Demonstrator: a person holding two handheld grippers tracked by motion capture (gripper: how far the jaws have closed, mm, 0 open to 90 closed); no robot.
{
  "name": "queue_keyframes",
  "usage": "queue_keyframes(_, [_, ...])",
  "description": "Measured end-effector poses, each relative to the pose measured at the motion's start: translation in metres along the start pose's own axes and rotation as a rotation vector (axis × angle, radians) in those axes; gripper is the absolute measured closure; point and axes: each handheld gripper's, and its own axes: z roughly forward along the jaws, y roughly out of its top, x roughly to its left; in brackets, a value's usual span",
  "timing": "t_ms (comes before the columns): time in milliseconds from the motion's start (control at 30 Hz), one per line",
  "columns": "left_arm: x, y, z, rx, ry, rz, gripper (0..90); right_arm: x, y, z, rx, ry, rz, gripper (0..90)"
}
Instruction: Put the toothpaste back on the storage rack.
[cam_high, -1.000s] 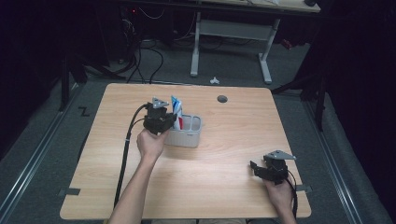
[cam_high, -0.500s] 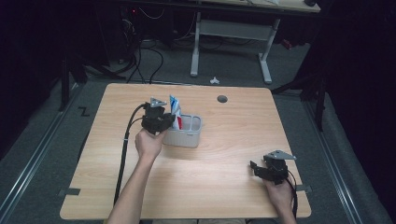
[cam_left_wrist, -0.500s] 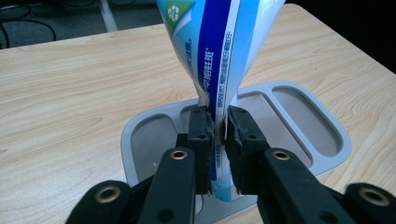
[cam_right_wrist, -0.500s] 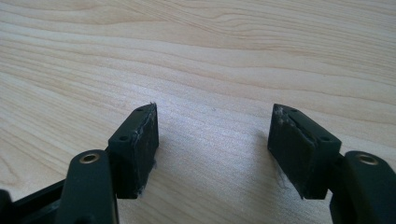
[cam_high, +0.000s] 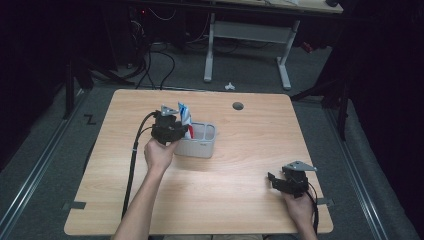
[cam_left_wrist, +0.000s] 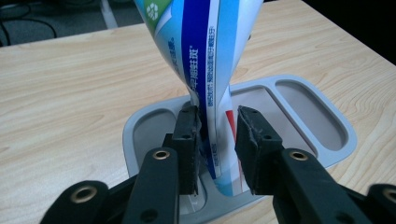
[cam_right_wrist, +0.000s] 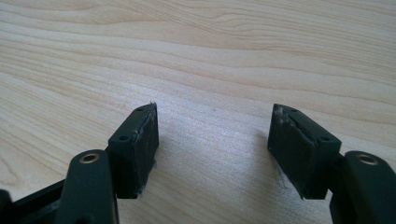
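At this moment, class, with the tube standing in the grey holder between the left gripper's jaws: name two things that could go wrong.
1. The left gripper has just been opening; the toothpaste tube stands tall and leaning in the grey holder, so it may tip once let go.
2. One pad seems to touch the tube; drawing back could drag it out or shift the light holder.

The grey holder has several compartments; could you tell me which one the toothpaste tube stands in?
The toothpaste tube stands in the grey holder's compartment nearest the left gripper; the others are empty.
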Motion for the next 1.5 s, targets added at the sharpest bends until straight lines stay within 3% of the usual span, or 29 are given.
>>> queue_keyframes(133, [-0.001, -0.002, -0.001, 0.017, -0.002, -0.004, 63.2, 0.0, 0.0, 0.0, 0.0, -0.001, 0.001, 34.0])
queue_keyframes(300, [0.001, 0.0, -0.007, -0.008, 0.006, -0.012, 56.4, 0.0, 0.0, 0.0, 0.0, -0.001, 0.001, 34.0])
queue_keyframes(633, [0.001, -0.001, -0.017, -0.01, 0.021, 0.006, 47.5, 0.0, 0.0, 0.0, -0.001, 0.0, 0.0, 33.9])
queue_keyframes(1367, [0.01, -0.004, -0.049, -0.061, 0.031, 0.014, 42.0, 0.0, 0.0, 0.0, -0.001, 0.0, 0.0, 33.9])
queue_keyframes(1500, [0.012, -0.01, -0.053, -0.042, 0.045, 0.028, 41.5, 0.0, 0.0, 0.0, -0.001, -0.001, 0.0, 34.0])
